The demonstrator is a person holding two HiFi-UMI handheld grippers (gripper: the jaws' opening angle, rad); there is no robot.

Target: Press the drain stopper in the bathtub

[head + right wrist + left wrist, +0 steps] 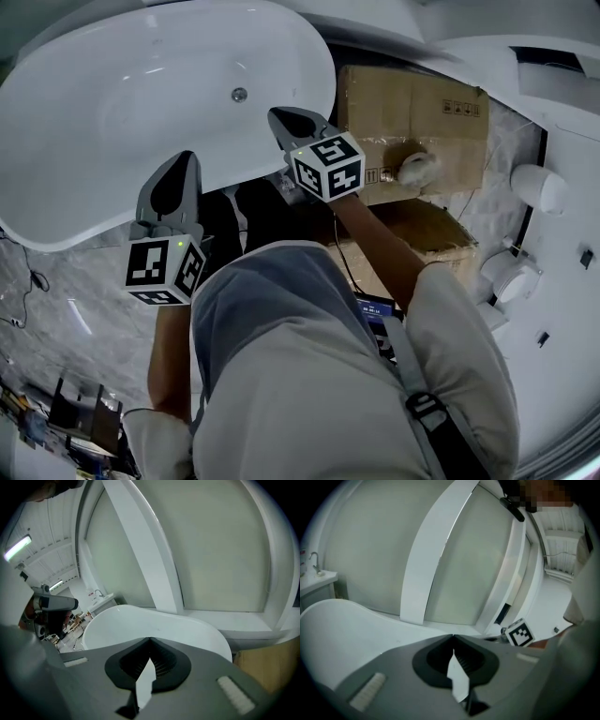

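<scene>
pale shirt (309, 375) fills the bottom of the head view, and both forearms reach forward from it. on the left, the left hand-held gripper (180, 173) rises above its marker cube (164, 270), dark jaws laid over the near rim of the white bathtub (84, 122). its own view shows the two jaws pressed together at the tips, nothing caught between them, with the tub's curved rim sweeping off to the left beyond.

over to the right, the right hand-held gripper (291, 122) sits higher in the head view, its cube (326, 167) turned up to the camera and its tips near the tub's right-hand rim. its own view tells the same story: jaws closed tip to tip, empty, the open basin lying past them.

further out, the drain stopper (239, 94) shows as a small round metal disc on the tub floor, up and to the left of the right tips, clear of both tools. beyond the tub's right edge stands a cardboard box (412, 112), with grey marbled floor (56, 309) at the left.
</scene>
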